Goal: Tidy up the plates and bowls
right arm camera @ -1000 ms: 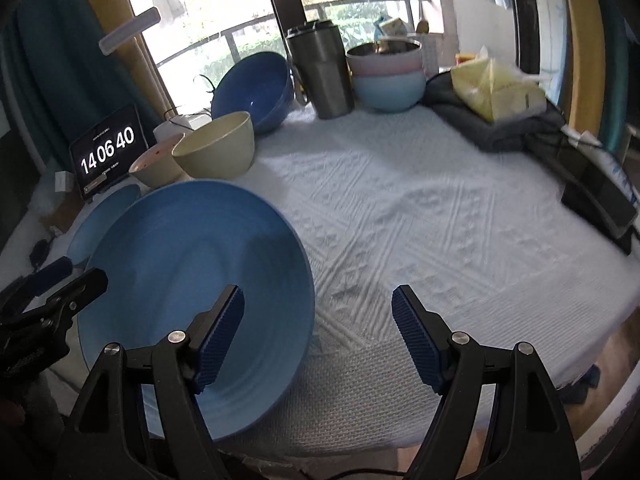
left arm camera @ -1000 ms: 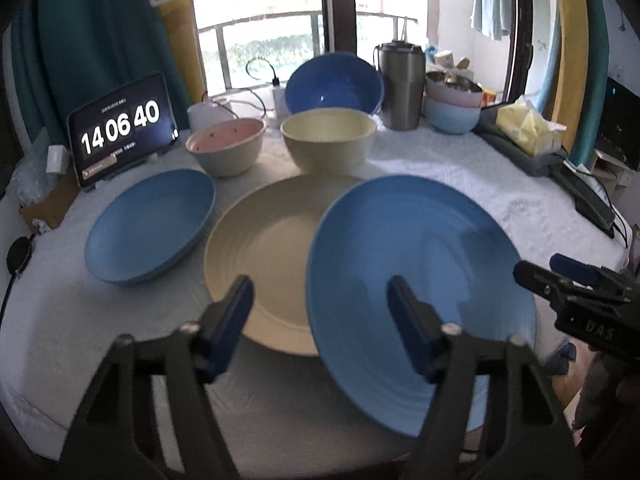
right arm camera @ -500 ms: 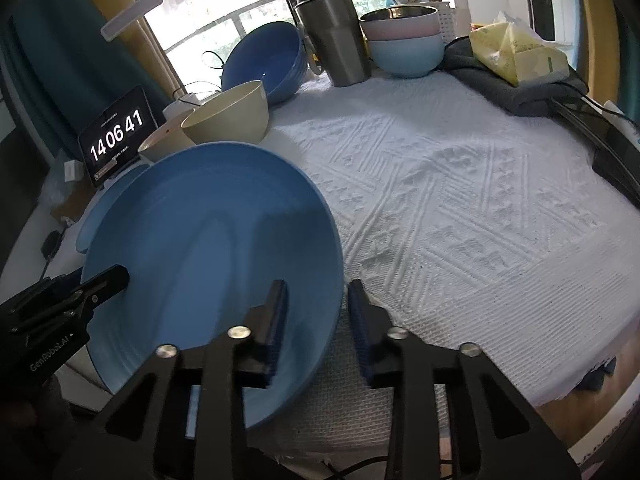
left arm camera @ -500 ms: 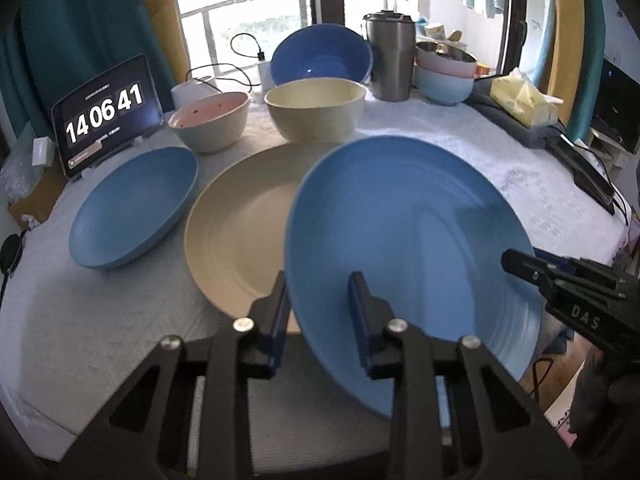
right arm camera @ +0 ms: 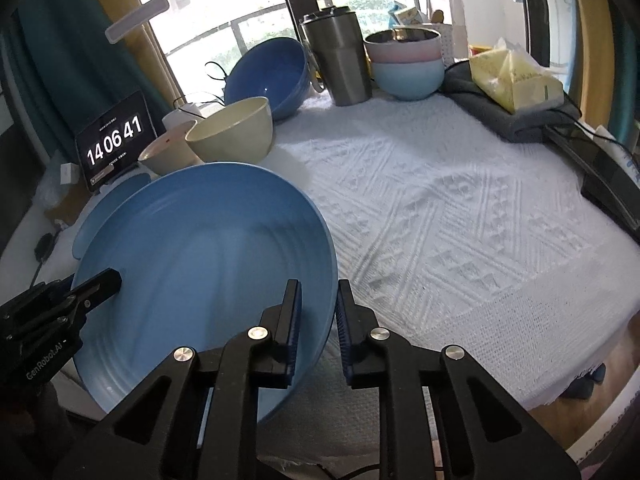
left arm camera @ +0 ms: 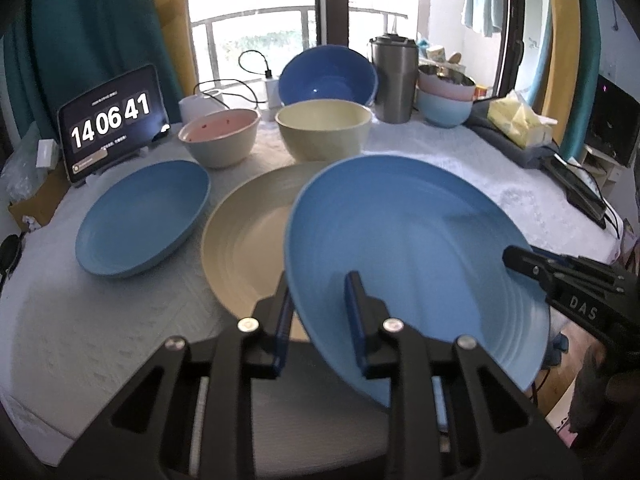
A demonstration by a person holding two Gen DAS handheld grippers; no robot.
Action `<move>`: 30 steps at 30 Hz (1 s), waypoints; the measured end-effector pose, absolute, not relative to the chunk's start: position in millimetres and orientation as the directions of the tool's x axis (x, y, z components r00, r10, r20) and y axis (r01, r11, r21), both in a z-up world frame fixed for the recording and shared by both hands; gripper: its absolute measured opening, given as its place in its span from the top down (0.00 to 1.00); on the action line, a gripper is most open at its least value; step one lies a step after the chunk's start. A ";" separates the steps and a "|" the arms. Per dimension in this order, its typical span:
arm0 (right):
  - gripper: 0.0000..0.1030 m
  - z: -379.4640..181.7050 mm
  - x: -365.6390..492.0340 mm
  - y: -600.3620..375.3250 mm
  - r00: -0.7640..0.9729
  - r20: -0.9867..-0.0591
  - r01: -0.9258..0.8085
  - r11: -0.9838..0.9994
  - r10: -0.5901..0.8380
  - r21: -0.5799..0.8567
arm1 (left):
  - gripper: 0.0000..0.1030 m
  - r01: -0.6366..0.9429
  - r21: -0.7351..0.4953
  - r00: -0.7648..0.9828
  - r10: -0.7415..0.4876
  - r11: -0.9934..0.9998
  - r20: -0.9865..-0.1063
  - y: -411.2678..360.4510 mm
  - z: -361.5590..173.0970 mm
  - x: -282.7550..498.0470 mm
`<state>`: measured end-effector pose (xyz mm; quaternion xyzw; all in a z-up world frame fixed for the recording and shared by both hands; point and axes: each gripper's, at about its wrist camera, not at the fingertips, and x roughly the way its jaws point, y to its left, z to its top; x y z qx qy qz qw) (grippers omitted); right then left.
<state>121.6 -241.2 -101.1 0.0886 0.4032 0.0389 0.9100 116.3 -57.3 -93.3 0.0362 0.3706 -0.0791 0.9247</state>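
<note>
A big blue plate [left arm camera: 408, 240] hangs tilted over the near edge of a cream plate [left arm camera: 248, 232], held at two sides. My left gripper [left arm camera: 318, 316] straddles its near left rim, jaws still closing, pads pressing the rim. In the right wrist view my right gripper [right arm camera: 318, 312] clamps the opposite rim of the same plate [right arm camera: 208, 248], its jaws also closing. A smaller blue plate [left arm camera: 144, 216] lies to the left. Behind stand a pink-lined bowl [left arm camera: 220, 136], a cream bowl [left arm camera: 324, 130] and a dark blue bowl [left arm camera: 328, 76].
A steel tumbler [left arm camera: 394, 76] and stacked pink and pale blue bowls [left arm camera: 446, 96] stand at the back right. A tablet clock [left arm camera: 110, 120] leans at the back left. A tissue pack [left arm camera: 520, 124] on grey cloth and a black device [right arm camera: 608, 184] line the right edge.
Both grippers went from wide open to closed on opposite rims of the big blue plate. The plate has tipped up off the cloth.
</note>
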 end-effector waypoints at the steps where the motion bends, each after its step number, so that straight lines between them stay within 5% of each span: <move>1: 0.82 -99.2 123.0 -238.9 0.674 -0.725 -0.001 0.982 0.141 0.190 | 0.75 0.171 0.006 0.715 -0.120 0.985 -0.689 -55.5 -92.6 116.6; 30: 0.82 -78.6 168.9 -168.5 0.688 -0.708 -0.065 0.986 0.158 0.156 | 0.73 0.085 -0.028 0.726 -0.081 0.996 -0.683 15.3 -89.0 151.6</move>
